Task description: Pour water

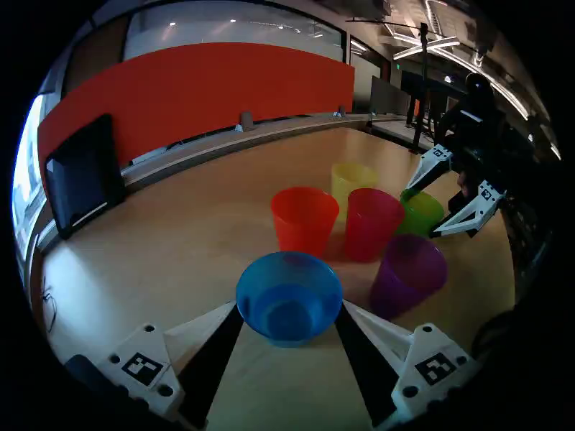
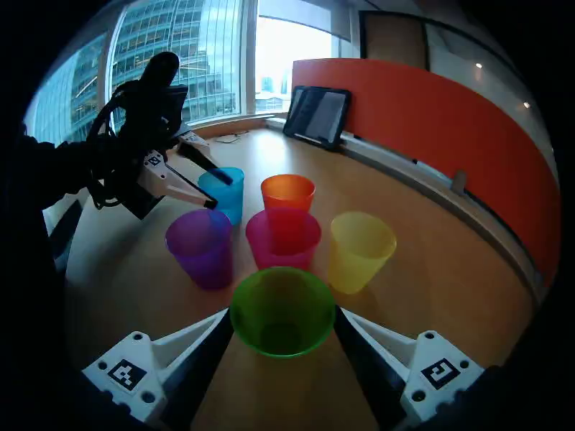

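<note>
On the light wood bench (image 1: 180, 244) sits a tight bunch of plastic cups. The left gripper (image 1: 289, 310) has its jaws clamped on the blue cup (image 1: 289, 287) at the window end. Looks like a bit of water in the bottom, but I can't swear to it. The right gripper (image 2: 283, 312) is squeezing the green cup (image 2: 282, 302) at the opposite end. Between them stand the orange cup (image 1: 304, 218), pink cup (image 1: 371, 221), yellow cup (image 1: 352, 179) and purple cup (image 1: 410, 273), all upright. Markings-wise, the fingers carry black-and-white square markers (image 1: 141, 368). A tablet (image 1: 83, 176) leans by the wall.
</note>
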A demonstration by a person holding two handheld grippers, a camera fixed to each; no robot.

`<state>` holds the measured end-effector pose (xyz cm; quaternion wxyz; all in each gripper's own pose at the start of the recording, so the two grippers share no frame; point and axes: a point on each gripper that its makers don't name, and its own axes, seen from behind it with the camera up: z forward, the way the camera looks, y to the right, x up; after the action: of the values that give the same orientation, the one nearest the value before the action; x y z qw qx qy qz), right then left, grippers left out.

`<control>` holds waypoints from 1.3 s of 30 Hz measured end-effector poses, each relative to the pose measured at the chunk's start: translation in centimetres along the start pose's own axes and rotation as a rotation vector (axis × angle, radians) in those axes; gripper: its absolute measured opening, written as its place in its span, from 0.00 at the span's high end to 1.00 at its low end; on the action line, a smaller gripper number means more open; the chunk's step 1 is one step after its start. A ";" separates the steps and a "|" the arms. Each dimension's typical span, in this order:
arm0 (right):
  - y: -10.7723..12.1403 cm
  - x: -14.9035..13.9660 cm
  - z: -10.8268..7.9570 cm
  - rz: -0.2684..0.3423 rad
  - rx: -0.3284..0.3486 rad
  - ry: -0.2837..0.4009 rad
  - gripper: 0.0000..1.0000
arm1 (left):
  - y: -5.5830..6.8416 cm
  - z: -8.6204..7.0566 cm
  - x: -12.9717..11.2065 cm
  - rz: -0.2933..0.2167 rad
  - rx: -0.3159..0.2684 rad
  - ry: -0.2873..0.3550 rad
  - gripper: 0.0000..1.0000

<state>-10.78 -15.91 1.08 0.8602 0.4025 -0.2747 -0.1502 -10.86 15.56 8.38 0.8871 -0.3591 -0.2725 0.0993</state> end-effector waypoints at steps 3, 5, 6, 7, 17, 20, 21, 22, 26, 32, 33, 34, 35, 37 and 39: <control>0.1 0.1 0.0 0.002 -0.002 0.004 0.01 | -0.1 0.0 0.0 0.000 0.005 0.001 0.15; 0.1 0.1 0.1 0.005 -0.004 0.007 0.04 | -0.2 -0.1 0.2 0.001 0.009 0.005 0.15; 0.1 0.2 0.1 0.007 -0.005 0.008 0.06 | -0.2 -0.2 0.2 0.000 0.010 0.007 0.15; 0.1 0.2 0.1 0.009 -0.007 0.010 0.07 | -0.2 -0.3 0.3 -0.001 0.011 0.010 0.15; -0.1 1.3 -0.7 0.017 -0.011 0.047 0.08 | -0.1 -1.5 1.6 -0.008 0.019 0.045 0.15; -0.2 1.9 -1.4 0.013 -0.019 0.063 0.08 | 0.1 -2.3 2.4 -0.007 0.024 0.069 0.15; -0.2 2.2 -1.6 0.012 -0.023 0.070 0.08 | 0.2 -2.6 2.7 -0.006 0.026 0.077 0.15; -0.2 2.4 -1.8 0.013 -0.026 0.078 0.08 | 0.2 -2.9 3.0 -0.006 0.027 0.086 0.15; -0.2 3.7 -2.7 0.019 -0.042 0.114 0.08 | 0.5 -4.3 4.1 -0.003 0.037 0.122 0.15; -0.5 5.7 -4.2 0.033 -0.057 0.174 0.08 | 0.8 -6.5 6.2 0.005 0.054 0.180 0.15; -0.5 6.1 -4.4 0.034 -0.060 0.183 0.08 | 0.8 -6.8 6.5 0.006 0.058 0.190 0.15; -0.6 6.4 -4.6 0.033 -0.062 0.192 0.08 | 0.8 -7.2 6.9 0.007 0.061 0.201 0.15; -0.6 6.8 -4.8 0.032 -0.065 0.203 0.08 | 0.8 -7.5 7.4 0.008 0.065 0.213 0.15; -0.8 7.4 -5.1 0.030 -0.070 0.221 0.08 | 0.9 -8.2 8.1 0.009 0.071 0.231 0.15; -0.9 8.2 -5.5 0.029 -0.075 0.240 0.08 | 1.0 -8.8 8.8 0.011 0.077 0.249 0.15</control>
<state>-1.02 -17.04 0.38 0.9035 0.3810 -0.1700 -0.0987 1.37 14.44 6.07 0.9265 -0.3360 -0.1546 0.0692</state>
